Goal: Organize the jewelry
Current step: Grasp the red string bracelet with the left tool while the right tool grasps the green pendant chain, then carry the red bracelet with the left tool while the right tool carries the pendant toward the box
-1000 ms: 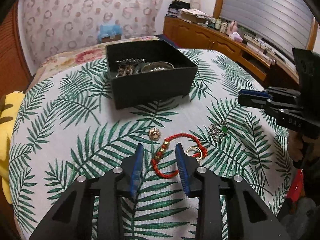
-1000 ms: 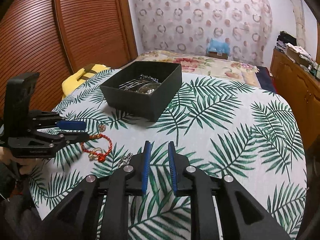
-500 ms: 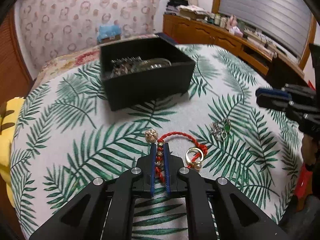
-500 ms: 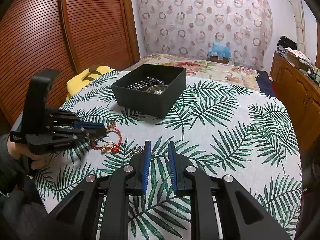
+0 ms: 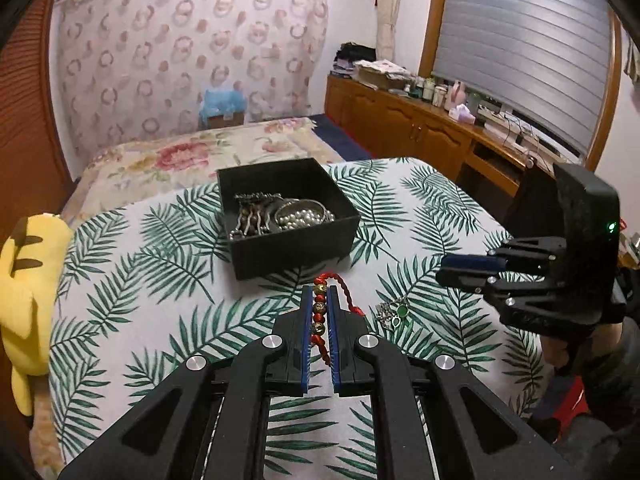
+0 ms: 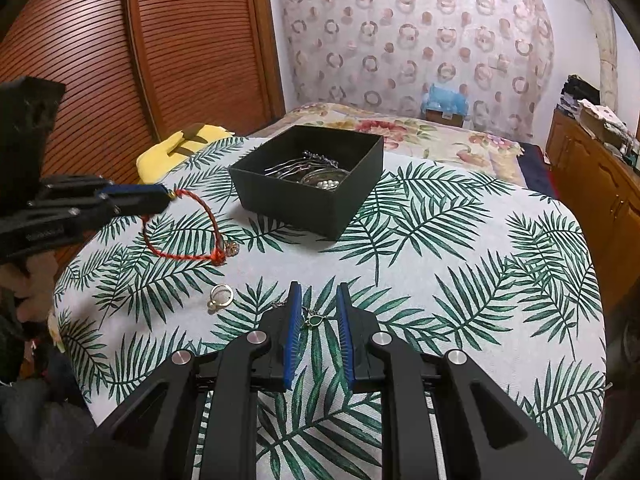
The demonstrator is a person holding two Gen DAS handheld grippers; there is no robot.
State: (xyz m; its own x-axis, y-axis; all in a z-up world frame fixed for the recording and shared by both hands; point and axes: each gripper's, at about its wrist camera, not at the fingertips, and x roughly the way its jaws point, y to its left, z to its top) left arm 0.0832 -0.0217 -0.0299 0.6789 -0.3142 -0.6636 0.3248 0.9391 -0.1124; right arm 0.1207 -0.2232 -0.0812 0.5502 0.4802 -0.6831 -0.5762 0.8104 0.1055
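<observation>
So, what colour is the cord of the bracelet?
Red: the bracelet has a twisted red cord, clearest in the right wrist view.

A palm-leaf printed cloth [image 5: 168, 264] covers the work surface. At its left edge lies a yellow plush toy [image 5: 28, 280] with dark stripes. Behind it stretches a bed with a floral bedspread [image 5: 188, 160], and a blue bundle on a cardboard box [image 5: 224, 110] stands against a curtain patterned with rings [image 5: 192, 48]. Wooden cabinets [image 5: 404, 128] carrying clutter run under a grey roller shutter [image 5: 528, 44]. Slatted wooden doors [image 6: 160, 52] close the opposite side.
</observation>
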